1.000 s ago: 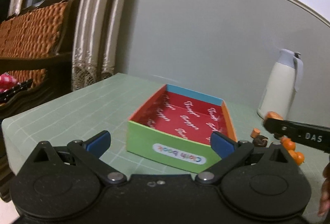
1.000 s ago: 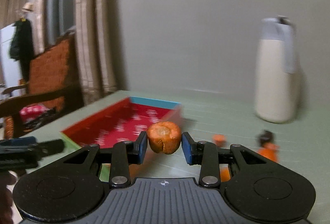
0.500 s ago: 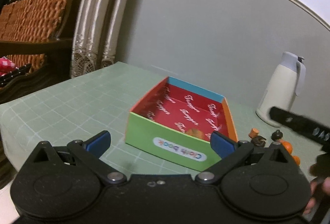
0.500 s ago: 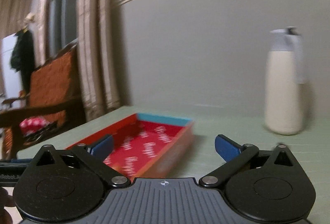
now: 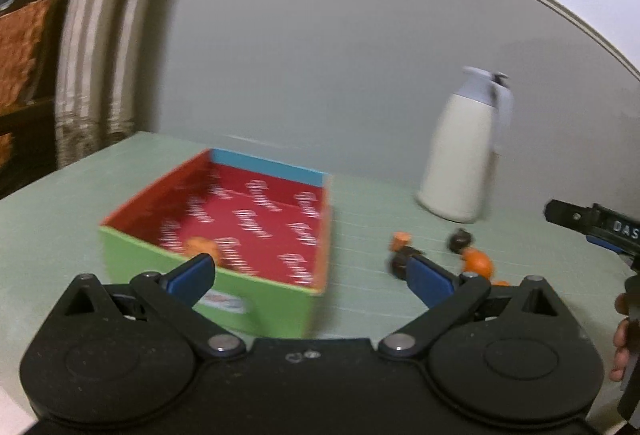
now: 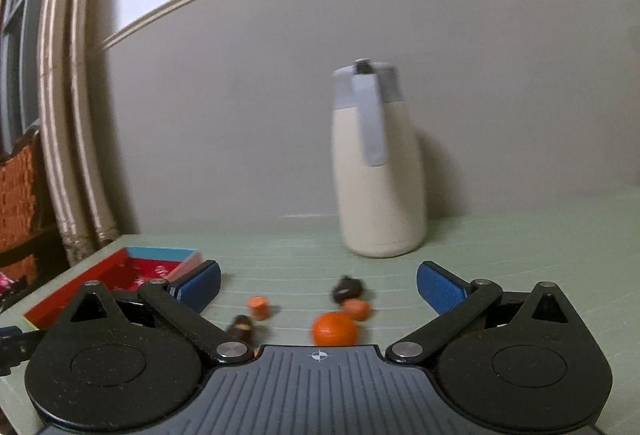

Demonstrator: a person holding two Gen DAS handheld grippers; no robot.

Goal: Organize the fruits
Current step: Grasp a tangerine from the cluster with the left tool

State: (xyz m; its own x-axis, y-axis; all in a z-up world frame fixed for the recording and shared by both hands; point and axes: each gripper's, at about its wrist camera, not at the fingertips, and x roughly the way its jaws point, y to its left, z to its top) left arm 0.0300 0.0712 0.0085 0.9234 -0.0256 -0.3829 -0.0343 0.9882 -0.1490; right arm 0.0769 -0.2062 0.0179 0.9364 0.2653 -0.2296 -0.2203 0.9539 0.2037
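Observation:
A green box with a red printed inside (image 5: 256,223) sits on the green table; one orange fruit piece (image 5: 202,246) lies in its near corner. My left gripper (image 5: 310,279) is open and empty just in front of the box. My right gripper (image 6: 318,285) is open and empty above the loose fruits: an orange round one (image 6: 334,329), a smaller orange one (image 6: 357,309), a small orange piece (image 6: 257,306) and dark ones (image 6: 347,289). These also show in the left wrist view (image 5: 476,262). The box corner shows at the right wrist view's left (image 6: 120,277).
A cream thermos jug with a grey lid (image 6: 378,171) stands behind the fruits by the grey wall, also in the left wrist view (image 5: 466,151). Curtains (image 5: 104,47) and a wooden chair (image 5: 24,51) are off the table's left edge.
The right gripper opened and dropped the orange fruit into the box, then swung right to face the loose fruits and the jug. The left gripper turned right.

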